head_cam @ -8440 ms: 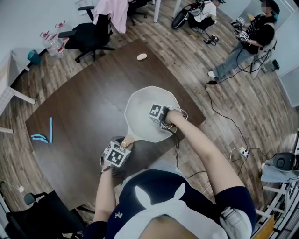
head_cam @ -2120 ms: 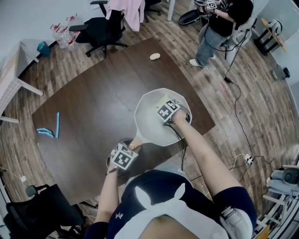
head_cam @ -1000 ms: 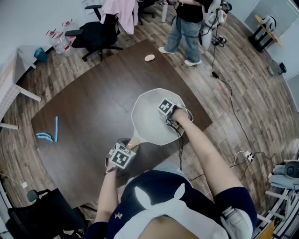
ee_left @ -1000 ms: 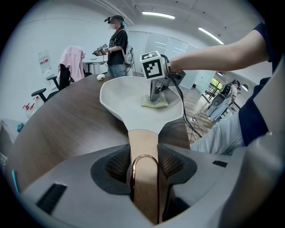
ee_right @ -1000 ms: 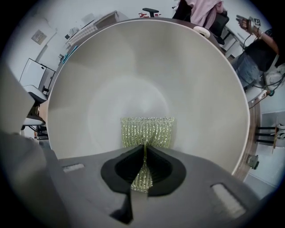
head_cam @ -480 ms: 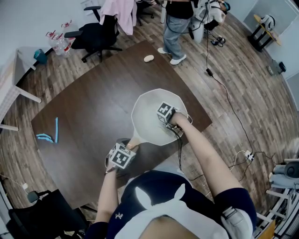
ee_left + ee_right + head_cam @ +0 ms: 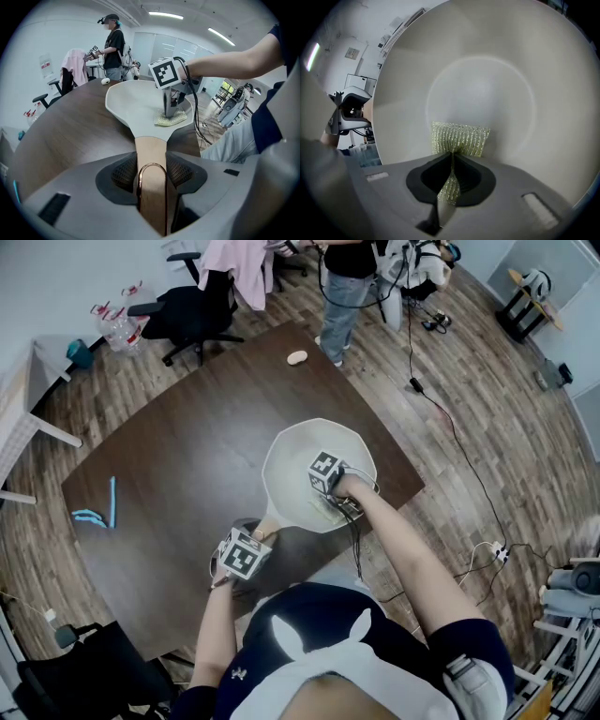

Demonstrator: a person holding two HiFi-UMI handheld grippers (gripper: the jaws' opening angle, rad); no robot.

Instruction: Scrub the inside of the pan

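Note:
A white pan (image 7: 295, 460) lies on the dark brown table (image 7: 178, 456), its wooden handle (image 7: 265, 524) pointing toward me. My left gripper (image 7: 255, 538) is shut on that handle (image 7: 151, 150), pads pressing both sides. My right gripper (image 7: 328, 493) reaches down into the pan and is shut on a yellow-green scrub pad (image 7: 461, 138). The pad (image 7: 171, 120) lies flat against the pan's inner floor (image 7: 478, 84), on the side nearest the handle. In the left gripper view the right gripper (image 7: 170, 111) stands upright over the pad.
A small pale object (image 7: 297, 357) lies at the table's far end and blue pieces (image 7: 94, 512) at its left. The pan sits near the table's right edge. A person (image 7: 347, 277) stands beyond the table; a chair with a pink garment (image 7: 202, 296) and floor cables (image 7: 450, 456) surround it.
My right gripper with the pad has slid a little left and toward me inside the pan. The left gripper and handle stay put. The standing person has walked left.

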